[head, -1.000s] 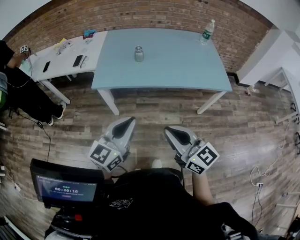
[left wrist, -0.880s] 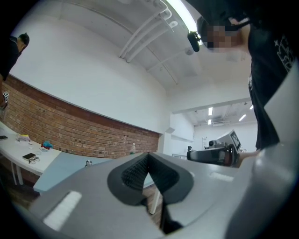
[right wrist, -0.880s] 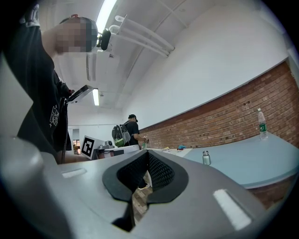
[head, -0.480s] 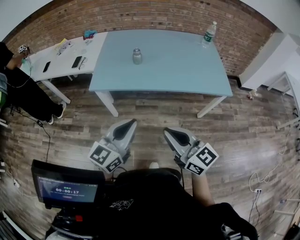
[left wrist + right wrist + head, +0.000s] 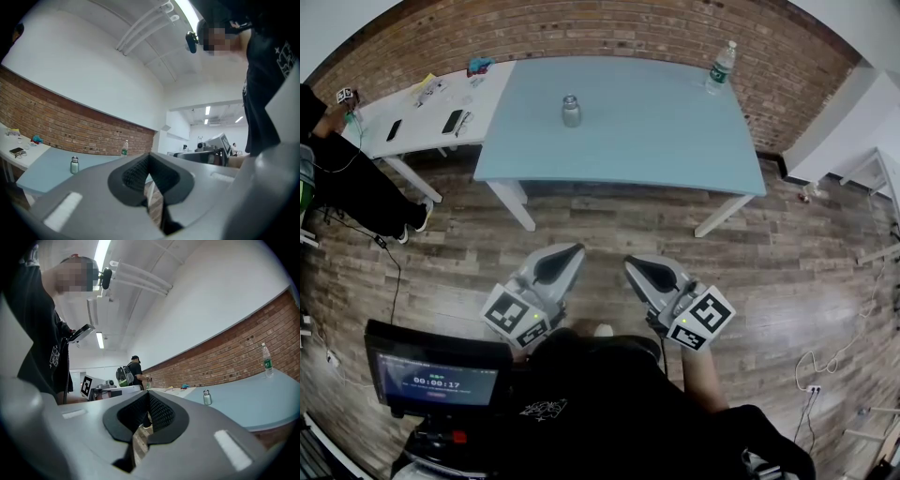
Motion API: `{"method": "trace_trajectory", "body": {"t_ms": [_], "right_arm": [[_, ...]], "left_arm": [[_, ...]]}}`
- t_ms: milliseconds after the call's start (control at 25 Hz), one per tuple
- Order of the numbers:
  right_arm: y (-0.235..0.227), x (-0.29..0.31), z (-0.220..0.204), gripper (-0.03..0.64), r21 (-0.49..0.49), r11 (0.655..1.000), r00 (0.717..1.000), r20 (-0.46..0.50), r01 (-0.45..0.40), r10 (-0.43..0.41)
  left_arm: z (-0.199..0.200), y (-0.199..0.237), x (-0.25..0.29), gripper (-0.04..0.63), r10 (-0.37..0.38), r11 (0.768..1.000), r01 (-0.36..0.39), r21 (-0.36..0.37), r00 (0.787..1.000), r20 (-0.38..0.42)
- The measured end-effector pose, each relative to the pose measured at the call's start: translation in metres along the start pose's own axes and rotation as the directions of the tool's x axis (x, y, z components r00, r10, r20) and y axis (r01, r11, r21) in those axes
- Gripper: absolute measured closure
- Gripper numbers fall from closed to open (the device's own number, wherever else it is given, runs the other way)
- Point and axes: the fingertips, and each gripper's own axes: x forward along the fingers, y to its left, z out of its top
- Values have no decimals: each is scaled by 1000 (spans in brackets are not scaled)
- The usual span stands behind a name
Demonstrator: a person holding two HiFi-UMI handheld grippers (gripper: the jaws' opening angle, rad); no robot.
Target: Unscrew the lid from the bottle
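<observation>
- My left gripper (image 5: 566, 253) and my right gripper (image 5: 634, 266) were both clenched on nothing. I held them level, side by side, close in front of my chest over the brown wood-plank floor (image 5: 609, 220).
- The small silver metal bottle with its screw lid (image 5: 571, 111) stood upright at 12 o'clock from my grippers and well apart from them. It sat lid on, toward the far side of the pale blue rectangular table (image 5: 675, 141).
- A clear plastic water bottle with a green label (image 5: 722, 62) stood at 1 o'clock, on the table's far right corner. I judged the metal one, standing alone mid-table, to be my target.
- To do the approach well, I judged I should reach the table's near edge first and open both jaws before arriving. One gripper would then pinch the body low while the other took the lid squarely, so twisting would not tip the bottle.
- Only the gripper views showed the ribbed black pads (image 5: 133, 173) (image 5: 159, 413) pressed together, and the metal bottle (image 5: 74, 165) (image 5: 206, 397) in side profile.
- Only the head view showed how much floor lay between me and the table, and the dark screen on a stand (image 5: 431, 375) at 7 o'clock.
</observation>
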Motion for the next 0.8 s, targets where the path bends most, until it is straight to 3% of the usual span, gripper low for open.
{"method": "trace_trajectory", "body": {"t_ms": [440, 800], "right_arm": [[-3, 3, 3, 615, 5, 1000, 1000, -12, -20, 20], [-5, 6, 0, 615, 6, 999, 999, -19, -32, 32]], "left_arm": [[-4, -13, 1, 597, -59, 998, 59, -35, 998, -27], [0, -6, -2, 597, -28, 999, 28, -38, 1000, -1]]}}
